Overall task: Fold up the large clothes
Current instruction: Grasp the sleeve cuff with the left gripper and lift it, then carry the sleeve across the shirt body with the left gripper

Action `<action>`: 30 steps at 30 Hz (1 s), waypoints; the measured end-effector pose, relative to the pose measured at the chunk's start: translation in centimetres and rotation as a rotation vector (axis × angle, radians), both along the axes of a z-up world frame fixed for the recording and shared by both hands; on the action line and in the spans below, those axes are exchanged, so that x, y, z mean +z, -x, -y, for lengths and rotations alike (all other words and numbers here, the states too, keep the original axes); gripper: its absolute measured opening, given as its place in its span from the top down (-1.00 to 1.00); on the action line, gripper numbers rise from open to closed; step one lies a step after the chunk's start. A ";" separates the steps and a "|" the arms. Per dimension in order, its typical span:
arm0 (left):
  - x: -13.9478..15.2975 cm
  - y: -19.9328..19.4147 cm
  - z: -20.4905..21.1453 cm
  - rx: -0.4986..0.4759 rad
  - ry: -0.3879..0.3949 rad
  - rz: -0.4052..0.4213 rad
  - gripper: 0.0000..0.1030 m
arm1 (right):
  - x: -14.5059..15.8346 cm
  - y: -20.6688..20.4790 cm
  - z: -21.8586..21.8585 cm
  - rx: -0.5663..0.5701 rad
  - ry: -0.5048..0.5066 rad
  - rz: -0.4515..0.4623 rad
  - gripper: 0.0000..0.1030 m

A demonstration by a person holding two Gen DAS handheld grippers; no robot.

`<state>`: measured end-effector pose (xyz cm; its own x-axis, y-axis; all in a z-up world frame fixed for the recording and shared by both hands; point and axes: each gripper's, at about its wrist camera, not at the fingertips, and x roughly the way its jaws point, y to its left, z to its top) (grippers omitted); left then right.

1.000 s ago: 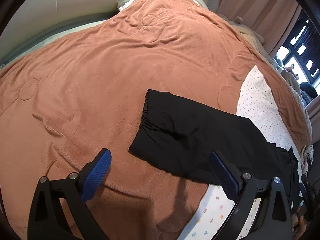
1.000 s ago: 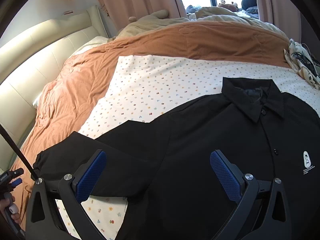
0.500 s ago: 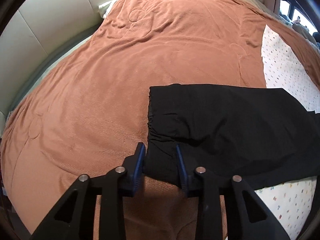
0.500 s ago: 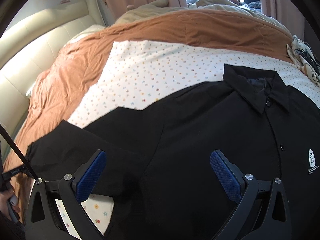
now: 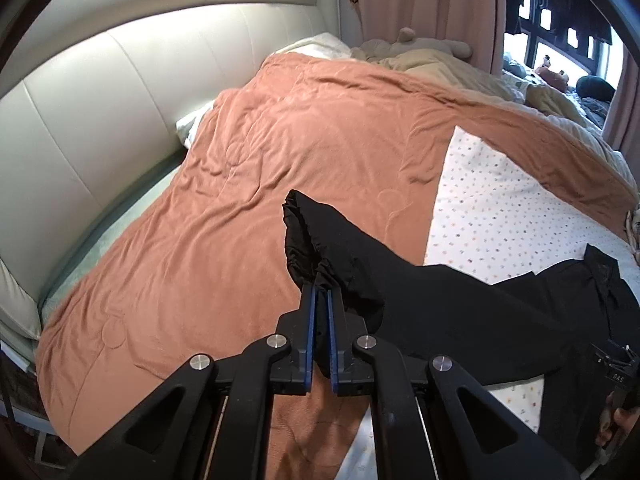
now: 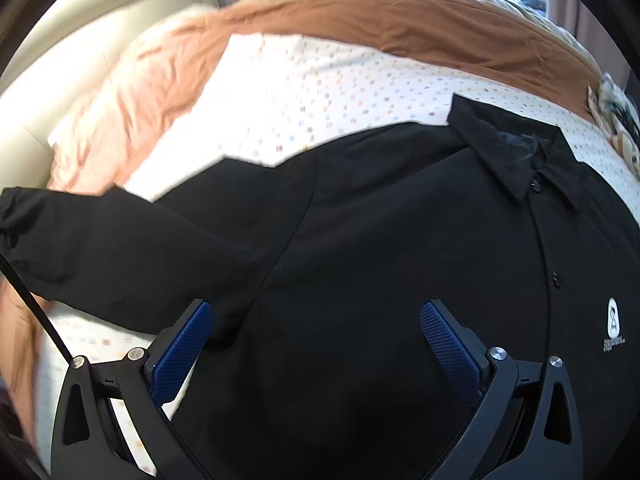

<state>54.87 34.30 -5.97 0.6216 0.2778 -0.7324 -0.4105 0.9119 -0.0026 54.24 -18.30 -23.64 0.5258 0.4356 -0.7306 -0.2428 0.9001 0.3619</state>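
A large black buttoned shirt (image 6: 360,264) with a collar and a small white chest logo lies spread on the bed. Its long sleeve (image 5: 400,280) stretches left over the orange blanket. My left gripper (image 5: 321,292) is shut on the sleeve's gathered cuff (image 5: 304,236) and holds it lifted off the blanket, the cuff bunched above the blue pads. My right gripper (image 6: 316,320) stands open just above the shirt's body near the armpit seam, with nothing pinched between its pads.
The orange blanket (image 5: 240,200) covers most of the bed, with a white dotted sheet (image 5: 500,200) under the shirt. A cream padded headboard (image 5: 100,120) runs along the left. Beige bedding and soft toys (image 5: 440,64) lie by the far window.
My left gripper closed on the sleeve cuff and lifted it up off the blanket. The right gripper stayed open and edged slightly lower over the shirt.
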 end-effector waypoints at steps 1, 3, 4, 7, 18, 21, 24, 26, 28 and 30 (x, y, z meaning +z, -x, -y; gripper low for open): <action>1.0 0.2 0.8 -0.010 -0.011 0.011 0.85 | 0.4 0.5 0.7 -0.006 -0.023 0.008 -1.00; 2.7 0.4 2.2 -0.026 -0.042 0.033 0.85 | 1.3 1.5 2.4 -0.014 -0.078 0.023 -1.00; 3.5 0.5 2.9 -0.032 -0.059 0.039 0.86 | 1.9 1.9 3.2 -0.014 -0.110 0.029 -1.00; 6.5 0.7 5.5 -0.056 -0.084 0.060 0.86 | 3.0 3.2 5.2 -0.011 -0.156 0.048 -1.00; 16.5 0.5 18.8 -0.217 -0.188 0.150 0.88 | 3.6 9.7 14.3 -0.116 -0.257 0.060 -1.00; 18.2 0.3 22.4 -0.260 -0.211 0.163 0.88 | 3.9 11.4 16.2 -0.134 -0.279 0.062 -1.00; 19.1 0.1 25.5 -0.303 -0.227 0.171 0.88 | 3.7 13.8 18.0 -0.125 -0.258 0.092 -1.00; 19.6 -0.1 27.5 -0.328 -0.229 0.176 0.88 | 3.1 14.6 19.5 -0.123 -0.287 0.061 -1.00; 19.9 -0.6 29.6 -0.355 -0.223 0.182 0.88 | 2.3 15.4 21.4 -0.131 -0.313 0.055 -1.00; 20.3 -1.2 32.0 -0.384 -0.233 0.189 0.88 | 1.7 15.5 23.5 -0.152 -0.328 0.029 -1.00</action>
